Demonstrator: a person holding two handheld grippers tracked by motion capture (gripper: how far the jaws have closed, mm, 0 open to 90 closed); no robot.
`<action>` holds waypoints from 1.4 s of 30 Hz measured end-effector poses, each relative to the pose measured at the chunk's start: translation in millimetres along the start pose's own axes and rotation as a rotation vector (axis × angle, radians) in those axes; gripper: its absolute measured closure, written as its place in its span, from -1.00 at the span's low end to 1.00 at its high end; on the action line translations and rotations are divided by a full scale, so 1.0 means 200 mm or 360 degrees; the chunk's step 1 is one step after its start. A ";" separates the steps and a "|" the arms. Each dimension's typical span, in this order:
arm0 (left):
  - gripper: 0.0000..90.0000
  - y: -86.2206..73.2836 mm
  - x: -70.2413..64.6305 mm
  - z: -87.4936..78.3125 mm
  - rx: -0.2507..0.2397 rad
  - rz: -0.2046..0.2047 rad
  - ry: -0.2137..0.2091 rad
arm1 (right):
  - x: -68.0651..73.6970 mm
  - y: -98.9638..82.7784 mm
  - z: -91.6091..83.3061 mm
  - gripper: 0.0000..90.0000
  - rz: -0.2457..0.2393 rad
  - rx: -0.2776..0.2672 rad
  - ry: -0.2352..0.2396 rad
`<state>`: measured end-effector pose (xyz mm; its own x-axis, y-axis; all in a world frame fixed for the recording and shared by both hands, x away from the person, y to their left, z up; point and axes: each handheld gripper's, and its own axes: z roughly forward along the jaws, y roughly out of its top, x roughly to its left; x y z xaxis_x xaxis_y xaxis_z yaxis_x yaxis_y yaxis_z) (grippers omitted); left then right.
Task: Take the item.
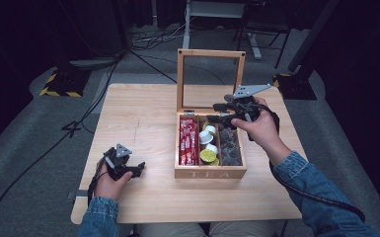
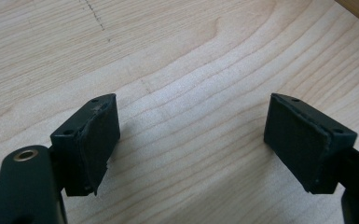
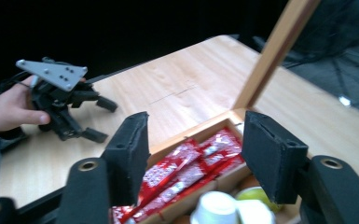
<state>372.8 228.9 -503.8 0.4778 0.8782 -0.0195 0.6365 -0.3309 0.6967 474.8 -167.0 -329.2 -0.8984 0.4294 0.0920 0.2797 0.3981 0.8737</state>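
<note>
the tea box (image 1: pixel 210 173) sits at about 3 o'clock of the table (image 1: pixel 143 118), its glass lid (image 1: pixel 210 79) standing upright at the box's 12 o'clock edge so all three compartments lie free to reach from above. the red packets (image 1: pixel 188 140) fill the compartment at the box's 9 o'clock side, the white cups (image 1: pixel 208 136) and a green-topped one take the middle, and dark bags (image 1: pixel 229 143) fill the 3 o'clock side.

the right gripper (image 1: pixel 216 118) hovers over the far end of the box, near the lid hinge, tilted down toward the middle and red compartments; its jaws stand partly apart with nothing between them, which looks like lining up for a pick. in the right gripper view the red packets (image 3: pixel 186 172) and white cups (image 3: pixel 219 207) lie just below the pads.

the left gripper (image 1: pixel 137 169) rests on the table at about 7 o'clock, well apart from the box, probably parked out of the way. its jaws stand wide apart over bare wood (image 2: pixel 191 116), holding nothing.
</note>
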 end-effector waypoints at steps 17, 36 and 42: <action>-0.61 0.00 0.00 0.00 0.0006 -0.0004 -0.0006 | 0.06 -0.08 0.27 -0.10 -0.0027 0.0216 0.0020; -0.63 0.01 0.01 0.01 0.0005 0.0001 -0.0012 | 0.12 -0.21 0.48 -0.14 0.0053 0.0541 0.0050; -0.63 0.01 0.01 0.01 0.0005 0.0001 -0.0012 | 0.14 -0.22 0.51 -0.16 0.0051 0.0598 0.0039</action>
<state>375.9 229.0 -504.0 0.4828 0.8754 -0.0246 0.6381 -0.3323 0.6946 471.2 -89.2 -413.4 -0.8939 0.4284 0.1318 0.4081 0.6566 0.6343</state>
